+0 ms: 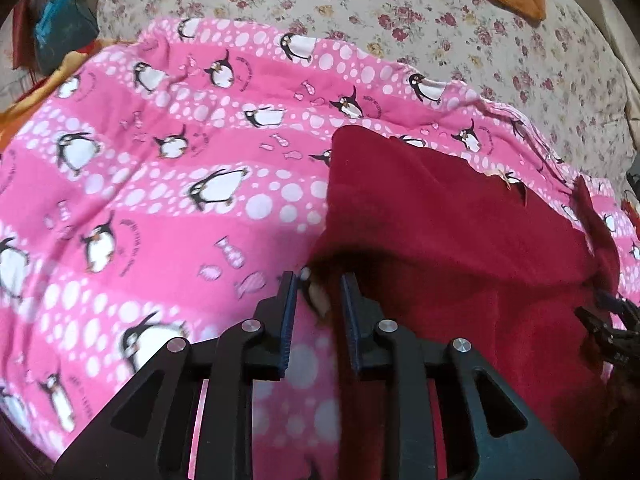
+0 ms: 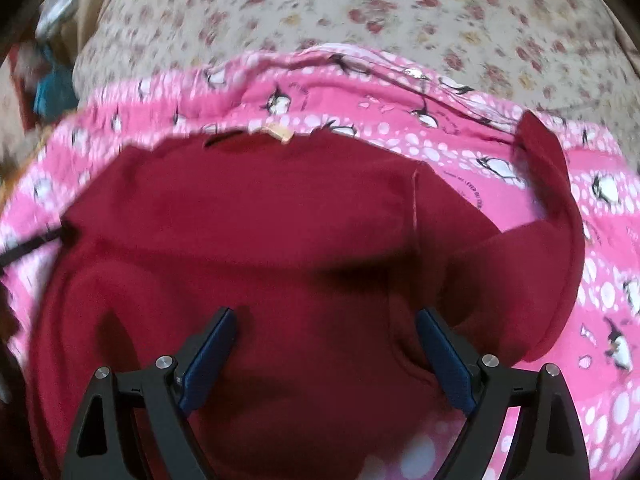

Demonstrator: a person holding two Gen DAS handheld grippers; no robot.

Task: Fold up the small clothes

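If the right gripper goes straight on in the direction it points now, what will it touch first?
Most likely the dark red garment: the right gripper stands open just above it, with red cloth filling the space ahead of the fingers. How near it is, I cannot tell.

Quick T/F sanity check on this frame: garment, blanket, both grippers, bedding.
1. The dark red garment lies on a pink penguin-print blanket. True.
2. The right gripper is clamped on the garment. False: its jaws stand wide open over it, pinching nothing.
3. The left gripper is closed narrow on the garment's edge. True.
4. The sheet beyond the blanket is plain blue. False: it is cream with a flower print.
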